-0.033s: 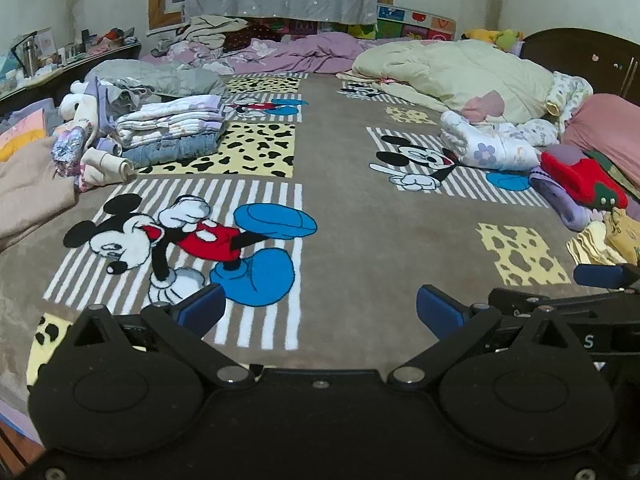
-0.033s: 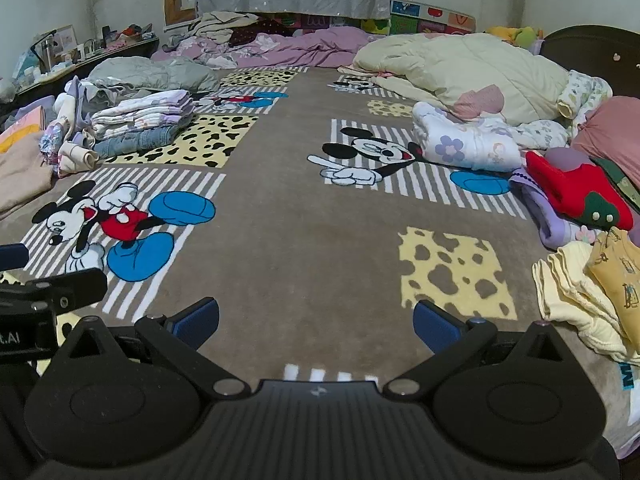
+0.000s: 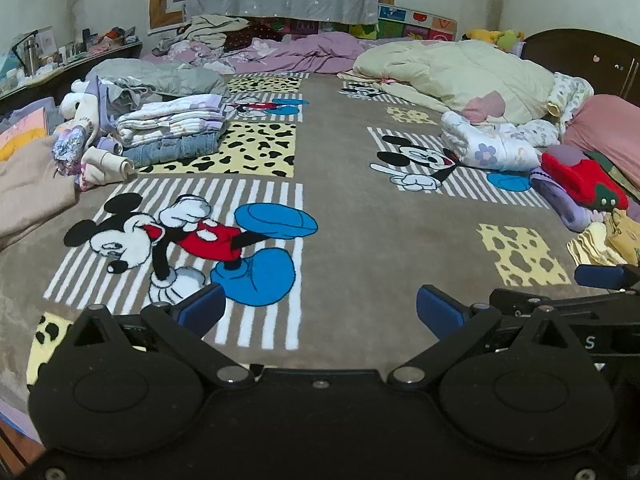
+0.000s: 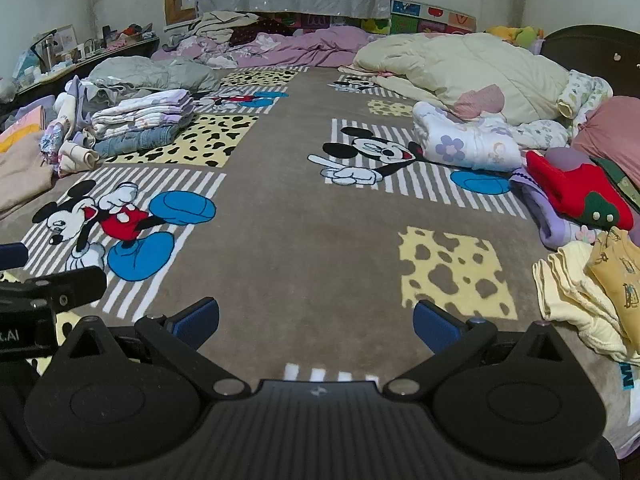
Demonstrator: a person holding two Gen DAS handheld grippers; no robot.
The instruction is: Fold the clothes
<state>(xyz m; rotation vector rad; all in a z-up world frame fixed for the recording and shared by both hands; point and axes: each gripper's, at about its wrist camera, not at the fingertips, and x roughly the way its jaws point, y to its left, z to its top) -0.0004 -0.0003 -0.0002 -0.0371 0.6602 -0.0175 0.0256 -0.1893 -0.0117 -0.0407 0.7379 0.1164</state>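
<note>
No container is seen. The jaws of the left gripper [image 3: 320, 306] and right gripper [image 4: 316, 318] are spread wide, empty, above the bed blanket [image 4: 304, 240].

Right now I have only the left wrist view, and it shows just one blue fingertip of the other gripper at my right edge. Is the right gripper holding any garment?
Observer: No. The right gripper stands open, with only the blanket showing between its fingers.
Operator: Which clothes lie nearest to it?
Observer: A pale yellow garment, rumpled, lies on the blanket to the right of the gripper, apart from the fingers.
Operator: Is anything lying on that one?
Observer: Yes, a mustard printed garment overlaps its right side and runs out of the picture.
</note>
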